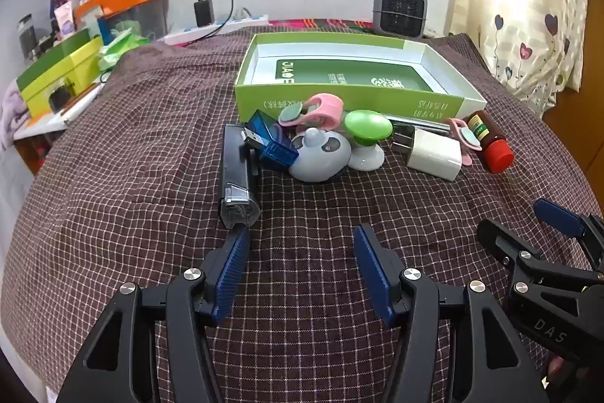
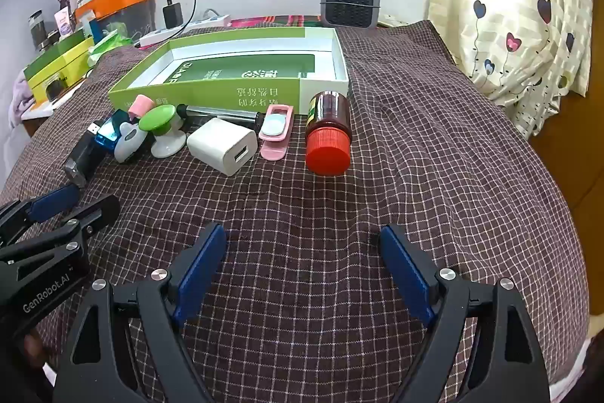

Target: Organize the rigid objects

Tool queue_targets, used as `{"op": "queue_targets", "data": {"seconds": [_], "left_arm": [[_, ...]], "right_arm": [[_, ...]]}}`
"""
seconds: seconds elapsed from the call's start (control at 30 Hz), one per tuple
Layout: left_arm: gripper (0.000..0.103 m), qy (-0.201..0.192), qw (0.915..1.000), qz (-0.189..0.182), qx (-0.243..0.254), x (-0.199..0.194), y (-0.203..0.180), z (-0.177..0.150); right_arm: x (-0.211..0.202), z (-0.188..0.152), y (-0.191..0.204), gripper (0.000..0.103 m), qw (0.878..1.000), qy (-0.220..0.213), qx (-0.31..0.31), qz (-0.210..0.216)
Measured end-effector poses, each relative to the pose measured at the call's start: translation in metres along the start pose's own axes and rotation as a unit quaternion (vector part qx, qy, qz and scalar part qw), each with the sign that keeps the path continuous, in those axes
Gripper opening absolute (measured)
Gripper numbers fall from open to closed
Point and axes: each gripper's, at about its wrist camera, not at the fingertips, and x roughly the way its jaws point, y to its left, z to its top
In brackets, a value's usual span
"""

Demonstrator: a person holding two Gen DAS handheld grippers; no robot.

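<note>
An open green box (image 1: 339, 95) (image 2: 211, 89) lies on the checked cloth. In front of it lies a row of small items: a black stapler (image 1: 238, 176), a blue USB reader (image 1: 270, 138), a grey panda toy (image 1: 321, 153), a green-topped knob (image 1: 368, 131) (image 2: 160, 121), a pink clip (image 1: 321, 108), a white charger (image 1: 434, 153) (image 2: 222, 146), a second pink clip (image 2: 277, 131), a metal tube (image 2: 222, 112) and a brown bottle with a red cap (image 1: 490, 142) (image 2: 328, 135). My left gripper (image 1: 302, 244) is open and empty just short of the stapler. My right gripper (image 2: 302, 244) is open and empty short of the bottle.
A grey fan heater (image 1: 400, 10) (image 2: 349, 0) stands beyond the box. A power strip with charger (image 1: 211, 25) and stacked boxes (image 1: 56, 78) crowd the far left. A heart-print curtain (image 2: 521, 25) hangs at right. Each gripper shows in the other's view (image 1: 547, 252) (image 2: 45, 233).
</note>
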Motion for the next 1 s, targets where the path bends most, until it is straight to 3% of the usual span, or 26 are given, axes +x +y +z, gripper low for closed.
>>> {"op": "queue_targets", "data": {"seconds": [1.0], "left_arm": [[0.057,-0.008,1.0000,0.004,0.003,-0.0017,0.0000,-0.0023]], "right_arm": [[0.0006,0.0005,-0.0019,0.084,1.000,0.004,-0.007,0.008]]}}
